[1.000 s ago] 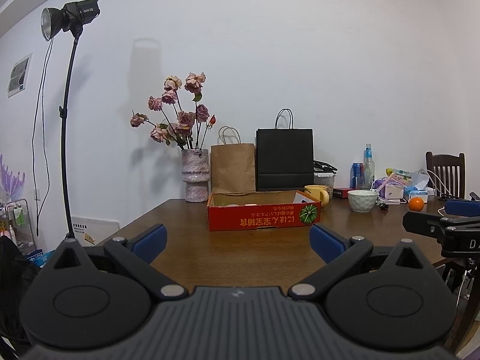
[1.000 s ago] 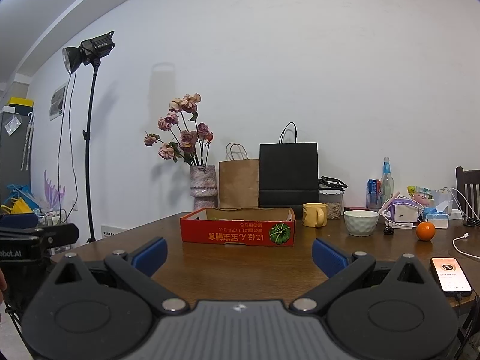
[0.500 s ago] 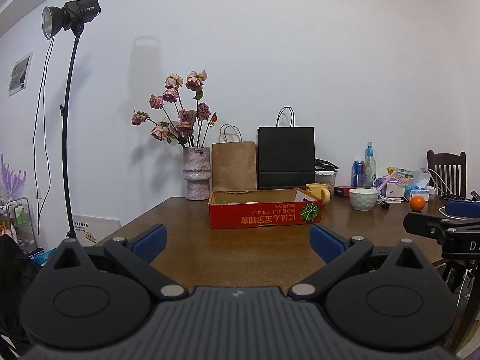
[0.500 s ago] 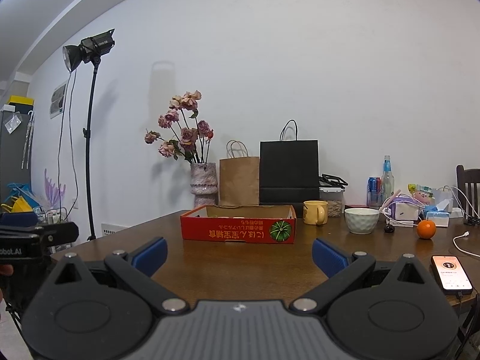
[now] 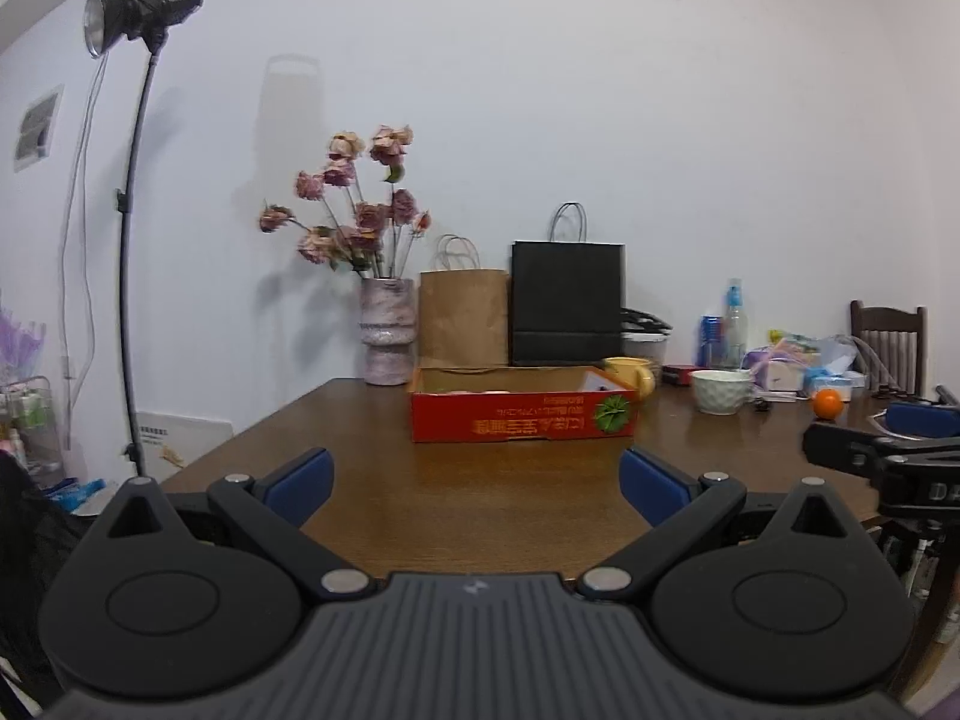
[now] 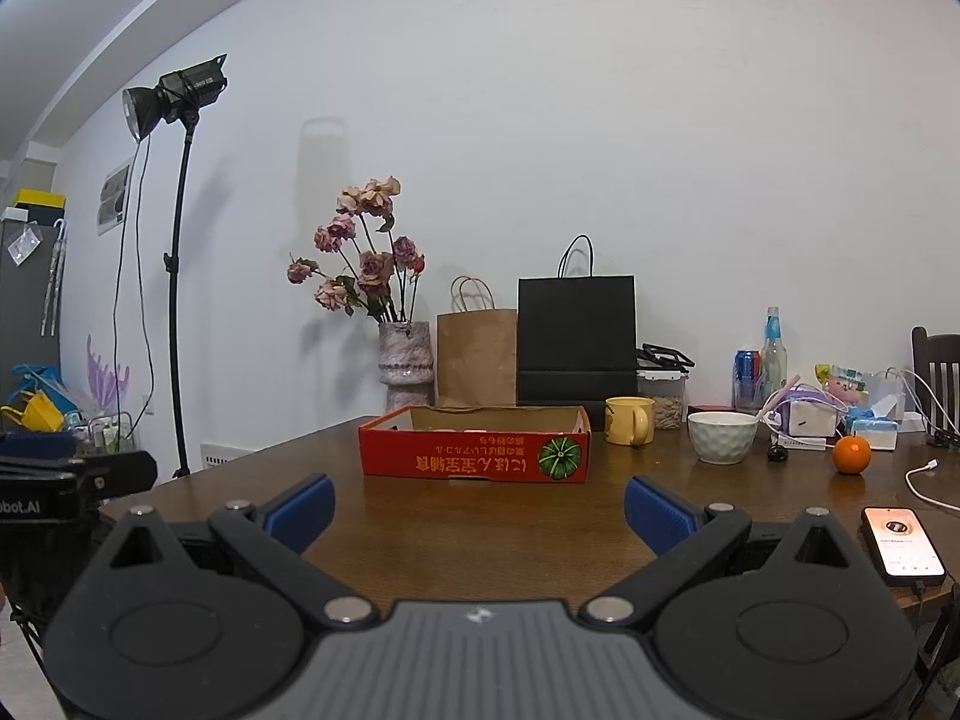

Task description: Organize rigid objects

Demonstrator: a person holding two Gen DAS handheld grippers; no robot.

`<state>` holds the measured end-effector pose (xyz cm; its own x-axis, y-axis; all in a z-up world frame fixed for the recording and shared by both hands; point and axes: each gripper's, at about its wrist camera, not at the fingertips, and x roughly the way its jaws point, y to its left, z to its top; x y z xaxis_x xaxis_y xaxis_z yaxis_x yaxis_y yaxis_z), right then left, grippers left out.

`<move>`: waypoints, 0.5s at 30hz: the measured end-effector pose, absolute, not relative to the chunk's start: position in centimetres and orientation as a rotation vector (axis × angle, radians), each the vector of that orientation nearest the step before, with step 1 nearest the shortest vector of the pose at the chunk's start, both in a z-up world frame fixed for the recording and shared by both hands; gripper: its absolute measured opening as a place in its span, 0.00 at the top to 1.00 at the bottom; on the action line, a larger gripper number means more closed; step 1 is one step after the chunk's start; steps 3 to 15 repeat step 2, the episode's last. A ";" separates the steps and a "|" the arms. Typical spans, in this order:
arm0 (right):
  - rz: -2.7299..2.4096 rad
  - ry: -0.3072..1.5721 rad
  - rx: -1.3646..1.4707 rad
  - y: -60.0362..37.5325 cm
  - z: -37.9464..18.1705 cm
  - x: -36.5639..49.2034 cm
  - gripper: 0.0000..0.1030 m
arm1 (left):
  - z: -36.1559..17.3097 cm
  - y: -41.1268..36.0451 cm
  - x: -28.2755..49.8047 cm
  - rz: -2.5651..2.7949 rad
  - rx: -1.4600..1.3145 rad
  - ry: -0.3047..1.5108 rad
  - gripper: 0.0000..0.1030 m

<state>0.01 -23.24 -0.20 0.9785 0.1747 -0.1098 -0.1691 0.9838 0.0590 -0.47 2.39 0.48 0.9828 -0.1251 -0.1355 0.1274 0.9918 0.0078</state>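
A red cardboard box (image 5: 522, 414) (image 6: 474, 456) stands open in the middle of the brown table (image 5: 474, 498); pale items lie inside, mostly hidden by its wall. To its right stand a yellow mug (image 6: 629, 420), a white bowl (image 6: 722, 437) and an orange (image 6: 851, 455). My left gripper (image 5: 474, 483) is open and empty, held over the table's near edge. My right gripper (image 6: 477, 513) is open and empty too, level with the left one. Each gripper shows at the edge of the other's view.
A vase of dried roses (image 6: 405, 366), a brown paper bag (image 6: 477, 357) and a black bag (image 6: 576, 339) stand behind the box. A phone (image 6: 903, 546) with a cable lies at the near right. Cans, bottle and clutter sit far right. A light stand (image 6: 174, 276) stands left.
Both views have tilted very slightly; the scene sits a little lower in the left view. Both grippers stay open and empty, and nothing on the table moved.
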 end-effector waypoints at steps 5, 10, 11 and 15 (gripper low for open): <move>0.181 0.131 0.049 -23.0 -0.8 0.7 0.00 | -0.1 2.4 0.0 -0.130 0.008 0.145 0.00; 0.181 0.131 0.049 -23.0 -0.8 0.7 0.00 | -0.1 2.4 0.0 -0.130 0.008 0.145 0.00; 0.181 0.131 0.049 -23.0 -0.8 0.7 0.00 | -0.1 2.4 0.0 -0.130 0.008 0.145 0.00; 0.181 0.131 0.049 -23.0 -0.8 0.7 0.00 | -0.1 2.4 0.0 -0.130 0.008 0.145 0.00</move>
